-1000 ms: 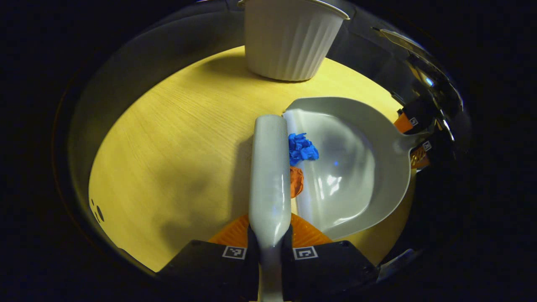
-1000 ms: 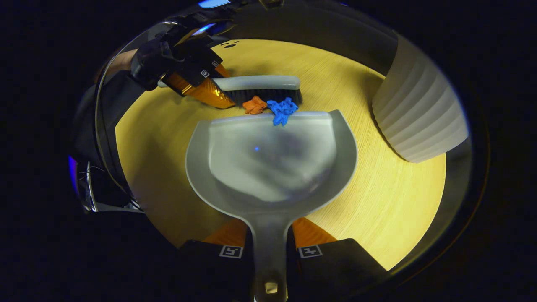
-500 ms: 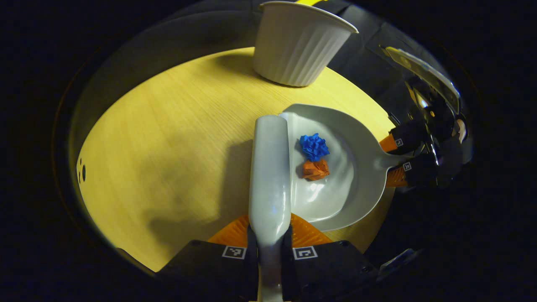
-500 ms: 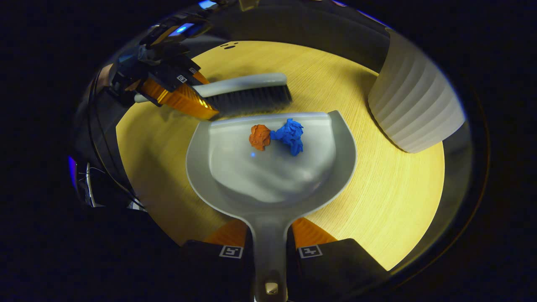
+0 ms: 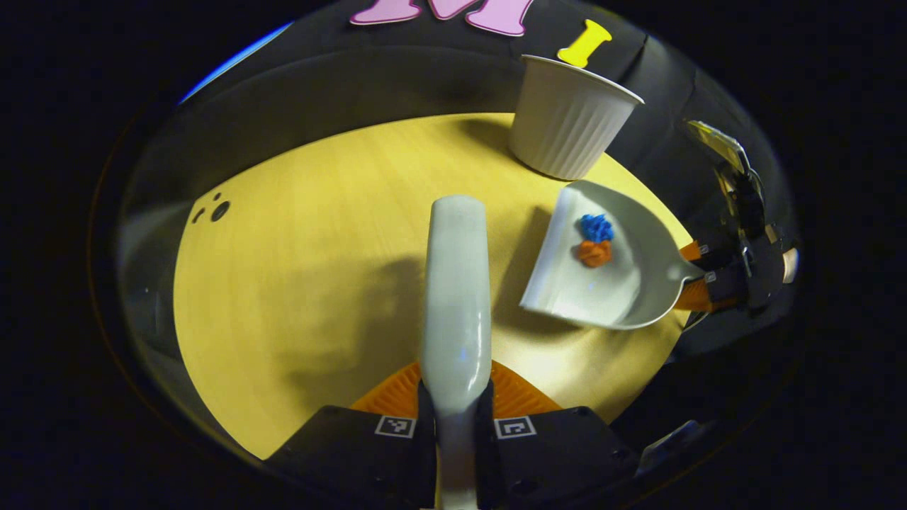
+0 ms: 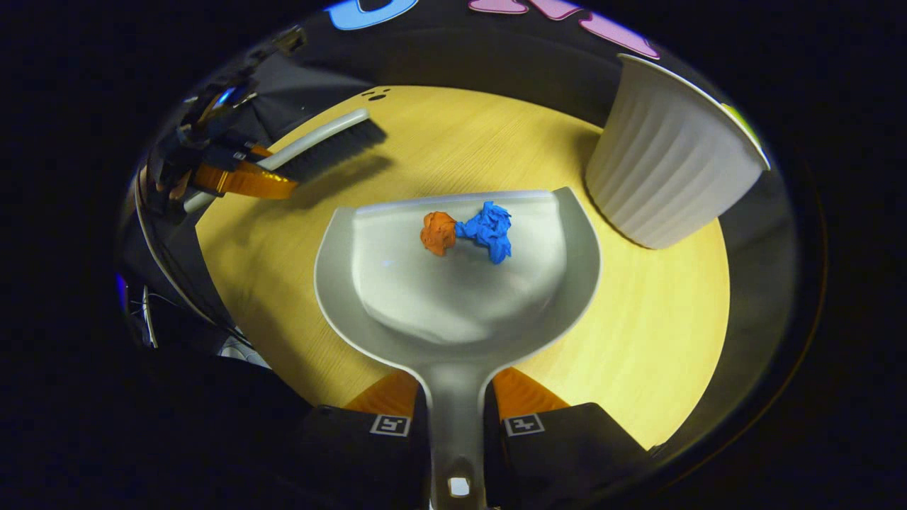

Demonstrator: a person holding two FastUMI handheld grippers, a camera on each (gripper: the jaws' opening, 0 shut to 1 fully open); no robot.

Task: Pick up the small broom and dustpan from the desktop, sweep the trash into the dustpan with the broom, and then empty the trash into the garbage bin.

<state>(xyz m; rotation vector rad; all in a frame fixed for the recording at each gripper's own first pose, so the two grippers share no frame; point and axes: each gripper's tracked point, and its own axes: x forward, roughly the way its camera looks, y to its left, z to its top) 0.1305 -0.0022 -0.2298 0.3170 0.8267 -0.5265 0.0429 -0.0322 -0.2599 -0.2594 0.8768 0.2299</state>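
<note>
**Trash in the dustpan, beside the bin**

While the wooden table [image 6: 652, 340] bears the ribbed white bin [image 6: 666, 170], the dustpan [image 6: 453, 297] sits just beside that bin, its handle clamped by the right gripper [image 6: 457, 418]. Farther from the bin, the left gripper [image 5: 457, 411] clamps the broom [image 5: 457, 297]. Blue [image 6: 487, 230] and orange [image 6: 438, 232] wads touch inside the pan. No writing is legible.

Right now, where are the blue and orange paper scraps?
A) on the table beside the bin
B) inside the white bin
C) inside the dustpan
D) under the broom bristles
C: the blue scrap and the orange scrap lie side by side inside the dustpan.
</note>
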